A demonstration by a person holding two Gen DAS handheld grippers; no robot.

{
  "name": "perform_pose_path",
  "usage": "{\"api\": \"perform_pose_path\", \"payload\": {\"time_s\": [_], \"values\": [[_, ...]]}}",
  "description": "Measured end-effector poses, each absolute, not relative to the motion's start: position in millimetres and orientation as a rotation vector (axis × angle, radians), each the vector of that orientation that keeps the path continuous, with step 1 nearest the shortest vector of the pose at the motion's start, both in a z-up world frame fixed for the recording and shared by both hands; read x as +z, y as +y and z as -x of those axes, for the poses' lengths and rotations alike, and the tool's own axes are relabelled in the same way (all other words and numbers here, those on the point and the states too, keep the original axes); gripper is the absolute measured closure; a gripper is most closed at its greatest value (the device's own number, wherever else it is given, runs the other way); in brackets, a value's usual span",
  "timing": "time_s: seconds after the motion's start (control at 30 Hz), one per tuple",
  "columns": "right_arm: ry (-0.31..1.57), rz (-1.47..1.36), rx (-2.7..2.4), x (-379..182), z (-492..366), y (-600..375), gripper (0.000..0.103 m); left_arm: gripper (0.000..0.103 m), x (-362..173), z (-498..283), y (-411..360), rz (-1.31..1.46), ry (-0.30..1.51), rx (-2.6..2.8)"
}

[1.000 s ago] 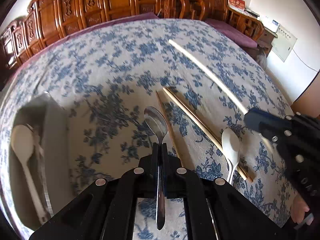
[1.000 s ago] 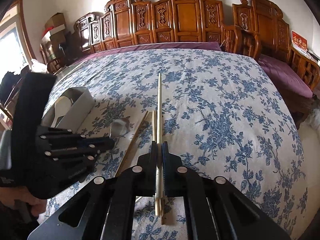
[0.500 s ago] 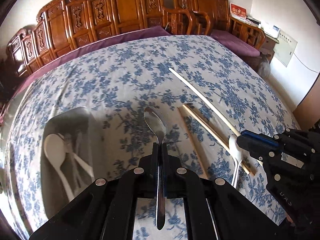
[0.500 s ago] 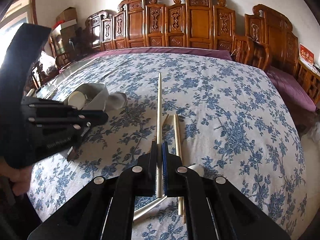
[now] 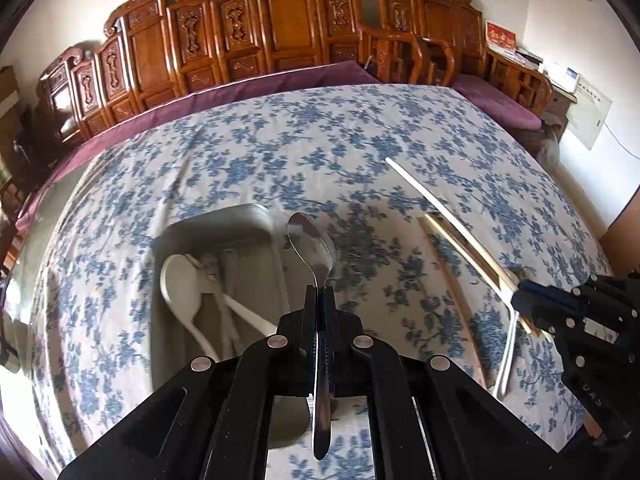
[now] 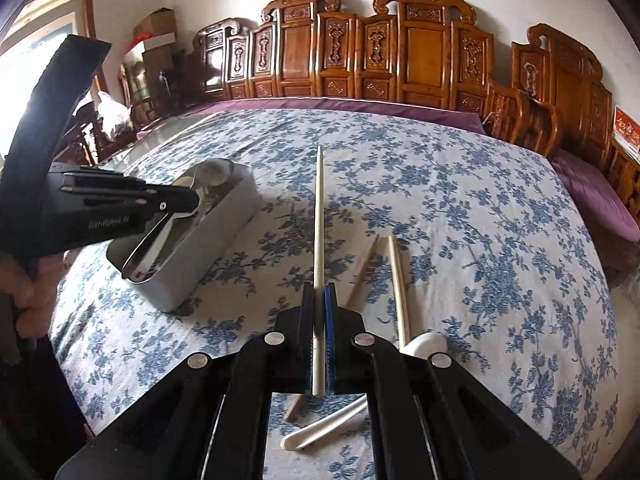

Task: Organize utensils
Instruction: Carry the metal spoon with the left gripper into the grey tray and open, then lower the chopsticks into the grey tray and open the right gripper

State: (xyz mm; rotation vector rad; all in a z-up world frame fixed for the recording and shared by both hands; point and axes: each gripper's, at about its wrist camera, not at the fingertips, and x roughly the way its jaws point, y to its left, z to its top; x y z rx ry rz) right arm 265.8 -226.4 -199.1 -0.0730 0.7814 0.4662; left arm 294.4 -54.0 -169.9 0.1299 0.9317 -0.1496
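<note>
The left tool (image 5: 319, 292) was clamped on the handle of a metal spoon (image 5: 311, 240), bowl pointing forward at frame centre, handle end projecting back between the jaws. In the right wrist view this tool (image 6: 188, 202) entered from the left edge, angled over the near end of the grey metal tray (image 6: 224, 240), the spoon sloping down toward the tray rim. The tray (image 5: 248, 216) held a white spoon (image 5: 180, 280) among other utensils.

The right tool (image 6: 319, 300) was closed on a single pale chopstick (image 6: 319, 216), held level and pointing away, above the floral-clothed table (image 6: 480, 220). To its lower right lay two loose chopsticks (image 6: 398, 284) and a white ceramic spoon (image 6: 424, 344) on the cloth.
</note>
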Motion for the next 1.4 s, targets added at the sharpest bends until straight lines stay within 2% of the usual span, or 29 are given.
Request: {"api": "perform_pose_path", "payload": {"time_s": [0.43,0.87,1.4], "values": [[0.775,0.070,0.498,-198.5,-263.3,-209.6,0.097,0.100,-182.7,-310.7,0.2,-0.122,0.962,-0.076],[0.784,0.090,0.493,-203.2,-267.4,-199.9,0.097,0.101,-213.9,-326.0,19.8,-0.090,1.009,-0.078],[0.771,0.036,0.558,-185.3,-259.7,-166.4,0.097,0.101,-187.7,-289.4,42.3,-0.071,0.934,-0.076]]}}
